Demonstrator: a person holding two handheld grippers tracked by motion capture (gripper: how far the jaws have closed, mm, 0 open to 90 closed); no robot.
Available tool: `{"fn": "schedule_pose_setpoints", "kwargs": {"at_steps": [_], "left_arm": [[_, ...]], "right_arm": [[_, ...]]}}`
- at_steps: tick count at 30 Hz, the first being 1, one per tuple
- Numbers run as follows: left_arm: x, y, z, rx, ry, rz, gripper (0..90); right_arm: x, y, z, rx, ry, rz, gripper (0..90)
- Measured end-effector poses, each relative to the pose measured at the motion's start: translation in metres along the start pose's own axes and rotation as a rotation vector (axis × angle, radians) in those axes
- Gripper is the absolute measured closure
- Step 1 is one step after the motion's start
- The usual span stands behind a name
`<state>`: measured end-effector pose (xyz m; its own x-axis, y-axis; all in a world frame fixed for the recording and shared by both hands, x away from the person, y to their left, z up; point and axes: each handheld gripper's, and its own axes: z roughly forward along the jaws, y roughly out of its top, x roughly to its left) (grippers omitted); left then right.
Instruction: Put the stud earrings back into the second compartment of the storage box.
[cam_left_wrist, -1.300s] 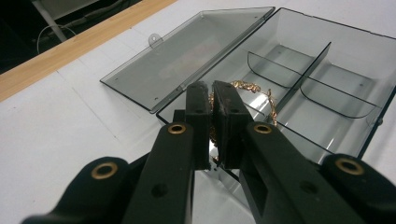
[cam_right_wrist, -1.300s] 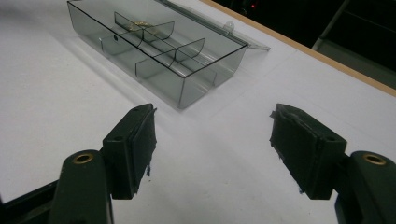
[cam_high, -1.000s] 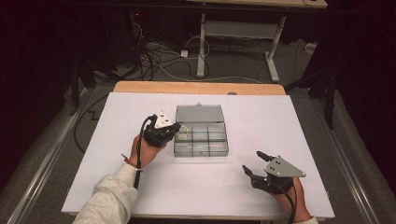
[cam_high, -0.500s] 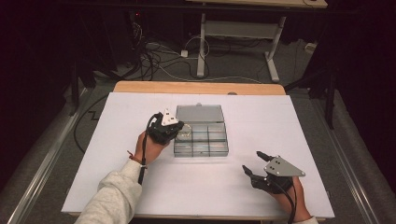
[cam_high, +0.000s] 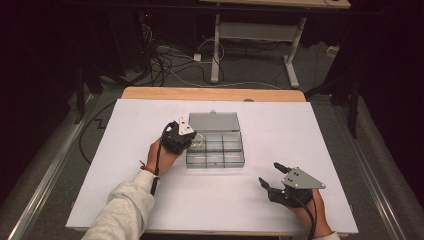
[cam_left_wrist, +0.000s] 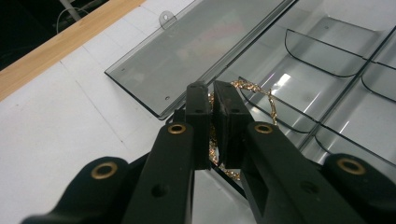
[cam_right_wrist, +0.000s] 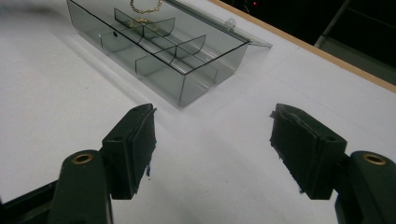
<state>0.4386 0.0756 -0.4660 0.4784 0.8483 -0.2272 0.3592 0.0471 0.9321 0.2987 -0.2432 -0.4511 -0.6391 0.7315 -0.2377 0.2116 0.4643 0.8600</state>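
Apparently the job is storing a thin gold chain (cam_left_wrist: 243, 91) in the clear smoky plastic compartment box (cam_high: 216, 150), whose hinged lid (cam_high: 212, 121) already lies flat open behind it. The left gripper (cam_left_wrist: 213, 100) has its jaws pressed nearly together, pinching the chain, which drapes over the box's near-left corner compartment, part of it inside. What seems left is letting go, clearing the rim and closing the lid. The right gripper (cam_right_wrist: 212, 135) rests on the white table cover (cam_high: 325, 135), well apart from the box, jaws spread wide and empty.
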Motion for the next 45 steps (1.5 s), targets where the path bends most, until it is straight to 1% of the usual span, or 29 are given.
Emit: {"fn": "schedule_pose_setpoints", "kwargs": {"at_steps": [4,10,15,18,23,24,27,28,29,30,31,32,33,34,35,36,37,38,39,41,42,43,44,45], "left_arm": [[0.000,-0.001,0.001,0.000,-0.003,-0.003,82.7],[0.001,-0.003,0.004,0.010,0.001,0.005,82.7],[0.002,-0.002,0.002,0.007,-0.001,-0.003,82.5],[0.001,0.001,-0.002,-0.001,-0.014,-0.012,82.4],[0.001,0.007,-0.010,-0.025,-0.044,-0.001,81.9],[0.001,0.009,-0.012,-0.032,-0.050,-0.001,79.4],[0.000,0.013,-0.019,-0.054,-0.066,-0.003,79.4],[0.000,0.014,-0.021,-0.060,-0.069,0.000,79.3],[0.000,0.014,-0.024,-0.063,-0.072,0.012,79.3],[0.004,0.016,-0.029,-0.024,-0.068,0.074,78.3],[0.002,0.016,-0.030,-0.048,-0.069,0.046,76.6],[0.001,0.017,-0.033,-0.059,-0.078,0.047,76.5],[-0.001,0.018,-0.034,-0.098,-0.079,0.014,76.5],[-0.002,0.018,-0.037,-0.109,-0.099,0.017,76.4],[-0.002,0.019,-0.040,-0.118,-0.104,0.015,73.3],[-0.002,0.019,-0.043,-0.127,-0.109,0.015,73.1],[0.005,0.019,-0.051,-0.059,-0.086,0.102,73.0],[0.005,0.019,-0.053,-0.053,-0.090,0.118,72.7],[0.006,0.019,-0.055,-0.052,-0.096,0.129,69.4],[0.006,0.018,-0.059,-0.061,-0.105,0.131,69.2],[0.005,0.017,-0.061,-0.058,-0.110,0.136,65.9],[0.005,0.016,-0.063,-0.055,-0.120,0.141,64.7],[0.005,0.015,-0.065,-0.053,-0.137,0.145,60.5],[0.005,0.014,-0.067,-0.049,-0.153,0.149,59.0]], "right_arm": [[0.000,0.000,0.000,0.002,0.003,-0.001,31.5],[0.001,0.000,0.001,0.004,0.006,0.001,31.5],[0.002,0.000,0.001,0.004,0.007,0.001,31.5],[0.002,0.000,0.001,0.004,0.006,0.002,31.5],[0.001,-0.001,0.002,0.007,0.003,0.006,31.5],[0.001,-0.001,0.002,0.008,0.002,0.004,31.4],[0.002,-0.001,0.003,0.011,0.003,0.002,31.4],[0.002,-0.001,0.003,0.013,0.003,0.000,31.3],[0.002,-0.001,0.003,0.013,0.001,-0.002,31.3],[0.002,-0.001,0.003,0.013,0.001,-0.002,31.4],[0.002,-0.001,0.003,0.013,0.000,0.000,31.4],[0.002,-0.001,0.003,0.014,-0.002,0.000,31.3],[0.002,-0.001,0.003,0.014,-0.004,-0.002,31.3],[0.002,-0.001,0.003,0.013,-0.006,-0.002,31.3],[0.002,-0.001,0.003,0.015,-0.008,-0.004,31.3],[0.002,-0.001,0.003,0.016,-0.009,-0.006,31.3],[0.002,-0.001,0.004,0.015,-0.010,-0.005,31.3],[0.003,-0.001,0.004,0.014,-0.010,-0.005,31.3],[0.003,-0.001,0.004,0.013,-0.009,-0.005,31.3],[0.003,-0.001,0.004,0.015,-0.008,-0.003,31.3],[0.004,-0.001,0.004,0.015,-0.008,-0.002,31.3],[0.004,-0.001,0.004,0.015,-0.008,-0.004,31.3],[0.004,-0.001,0.004,0.015,-0.010,-0.007,31.3],[0.004,-0.001,0.004,0.016,-0.010,-0.009,31.2]]}}
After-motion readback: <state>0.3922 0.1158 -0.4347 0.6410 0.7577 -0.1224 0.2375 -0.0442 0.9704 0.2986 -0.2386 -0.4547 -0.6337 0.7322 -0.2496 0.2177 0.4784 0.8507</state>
